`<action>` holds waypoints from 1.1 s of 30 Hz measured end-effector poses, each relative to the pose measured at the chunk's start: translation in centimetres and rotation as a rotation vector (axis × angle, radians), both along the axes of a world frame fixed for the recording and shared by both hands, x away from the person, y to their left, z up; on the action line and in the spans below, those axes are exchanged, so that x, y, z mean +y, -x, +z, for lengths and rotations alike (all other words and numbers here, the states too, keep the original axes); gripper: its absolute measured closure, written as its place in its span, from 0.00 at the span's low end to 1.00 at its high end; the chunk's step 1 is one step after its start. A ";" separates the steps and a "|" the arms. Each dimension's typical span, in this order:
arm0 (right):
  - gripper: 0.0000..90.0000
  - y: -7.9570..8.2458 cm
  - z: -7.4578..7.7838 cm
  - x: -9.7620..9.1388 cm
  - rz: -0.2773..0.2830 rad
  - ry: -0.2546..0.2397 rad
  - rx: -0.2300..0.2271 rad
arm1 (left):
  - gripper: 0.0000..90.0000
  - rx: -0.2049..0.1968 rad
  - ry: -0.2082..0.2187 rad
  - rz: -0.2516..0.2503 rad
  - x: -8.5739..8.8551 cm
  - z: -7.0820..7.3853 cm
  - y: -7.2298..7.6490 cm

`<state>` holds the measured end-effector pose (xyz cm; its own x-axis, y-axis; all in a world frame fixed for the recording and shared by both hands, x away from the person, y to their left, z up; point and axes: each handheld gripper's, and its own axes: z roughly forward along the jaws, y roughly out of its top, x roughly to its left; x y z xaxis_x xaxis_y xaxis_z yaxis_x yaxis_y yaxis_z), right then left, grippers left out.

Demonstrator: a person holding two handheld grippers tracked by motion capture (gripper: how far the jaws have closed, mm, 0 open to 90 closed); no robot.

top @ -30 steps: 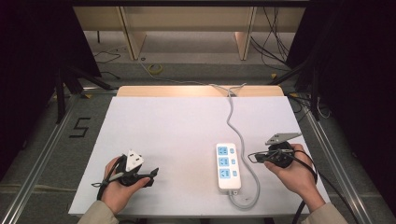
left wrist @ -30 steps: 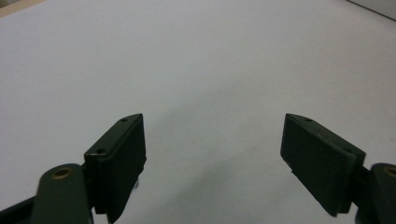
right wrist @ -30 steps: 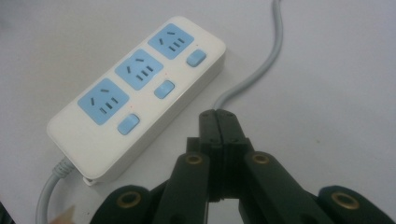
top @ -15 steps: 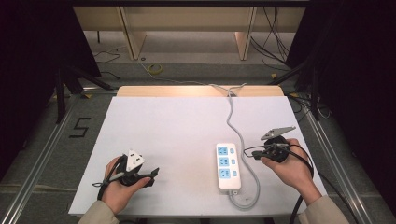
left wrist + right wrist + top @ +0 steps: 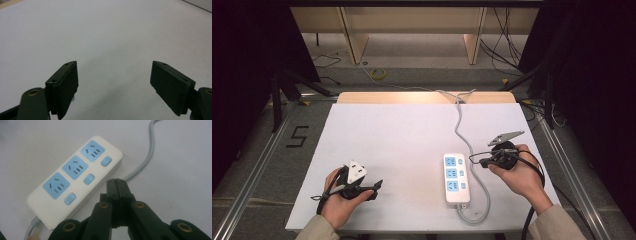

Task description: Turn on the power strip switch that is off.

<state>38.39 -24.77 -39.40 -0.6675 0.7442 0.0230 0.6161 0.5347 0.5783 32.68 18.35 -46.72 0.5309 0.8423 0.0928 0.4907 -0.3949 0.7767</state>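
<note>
A white power strip [image 5: 454, 179] with three blue sockets lies on the white table [image 5: 412, 130], right of centre. Its grey cable [image 5: 460, 127] runs to the far edge. My right gripper [image 5: 482, 162] hovers just right of the strip and points left at it. In the right gripper view the jaws [image 5: 117, 184] are shut with nothing between them, their tips beside the strip [image 5: 75, 180], near its switch buttons. My left gripper [image 5: 375, 190] rests near the front left of the table. Its jaws [image 5: 113, 85] are open over bare table.
The cable loops round the strip's near end [image 5: 477, 212] at the table's front edge. A wooden board [image 5: 362, 97] borders the far edge of the table. Metal rails [image 5: 257, 165] run along both sides on the floor.
My right hand has shifted slightly left and away from the person, toward the power strip. The left hand and the strip have not moved.
</note>
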 end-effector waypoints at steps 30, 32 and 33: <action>1.00 -0.9 0.5 1.3 0.005 0.014 0.022 | 0.25 -0.003 -0.001 -0.006 -0.2 0.1 0.0; 1.00 -1.0 0.6 1.4 0.008 0.014 0.025 | 0.25 -0.006 0.000 -0.005 -0.3 0.1 0.0; 1.00 -1.0 0.6 1.5 0.008 0.016 0.026 | 0.25 -0.005 0.002 -0.006 -0.3 0.1 0.0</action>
<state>39.38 -23.24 -38.79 -0.6728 0.7393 0.0286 0.6263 0.5487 0.5538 32.64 18.06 -46.63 0.5354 0.8394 0.0940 0.4844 -0.3963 0.7799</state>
